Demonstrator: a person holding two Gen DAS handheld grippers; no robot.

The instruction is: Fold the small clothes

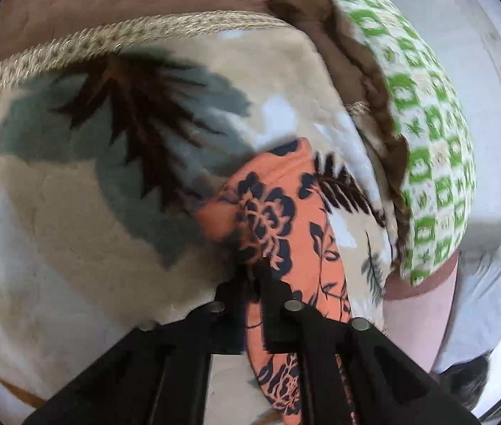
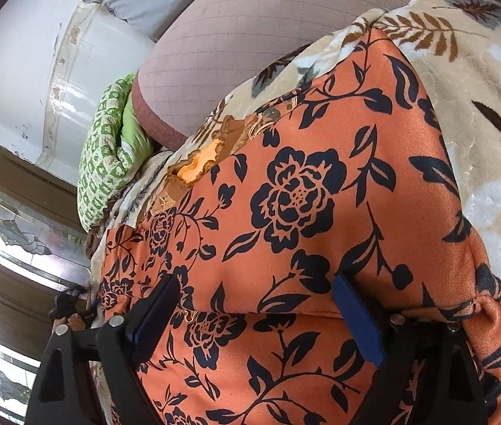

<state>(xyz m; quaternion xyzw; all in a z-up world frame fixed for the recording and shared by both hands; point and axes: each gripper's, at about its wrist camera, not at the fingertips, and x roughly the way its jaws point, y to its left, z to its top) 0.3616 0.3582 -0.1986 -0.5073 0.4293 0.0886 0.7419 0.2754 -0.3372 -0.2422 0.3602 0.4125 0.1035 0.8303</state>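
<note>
While the left gripper (image 1: 255,279) pinches what looks like an edge of the orange floral garment (image 2: 303,194) on the leaf-print blanket (image 1: 73,194), right gripper (image 2: 261,304) spread wide above it, a thin bite may slip

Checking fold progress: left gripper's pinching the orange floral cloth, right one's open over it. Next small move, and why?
Probably close the right gripper on the orange satin cloth with black flowers. Its fingers stand apart with the cloth bunched between them, ungripped. The left gripper is shut on a narrow strip of it over the beige leaf-print blanket, so a second grip seems needed before folding.
</note>
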